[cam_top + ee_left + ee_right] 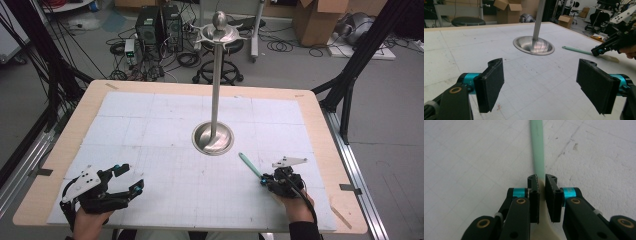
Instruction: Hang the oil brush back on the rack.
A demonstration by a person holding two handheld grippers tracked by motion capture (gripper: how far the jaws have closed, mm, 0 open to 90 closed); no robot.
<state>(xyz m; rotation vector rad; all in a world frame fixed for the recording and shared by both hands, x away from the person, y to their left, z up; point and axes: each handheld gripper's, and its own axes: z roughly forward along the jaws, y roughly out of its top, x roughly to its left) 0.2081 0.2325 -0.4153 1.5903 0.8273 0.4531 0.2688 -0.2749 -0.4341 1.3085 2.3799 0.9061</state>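
Green spatula (249, 165): flat on desk (165, 130), long axis pointing toward stand (213, 138)
Right gripper (542, 185): jaws clamped on spatula
Left gripper (540, 85): jaws wide, empty, well apart

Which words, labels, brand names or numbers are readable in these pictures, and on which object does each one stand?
None can be read.
Spatula: plain green handle, no print.
Metal stand: bare metal.
Table mat: a printed grid, no figures.
Right gripper and left gripper: no markings.
Cardboard boxes: any print is too small and blurred.
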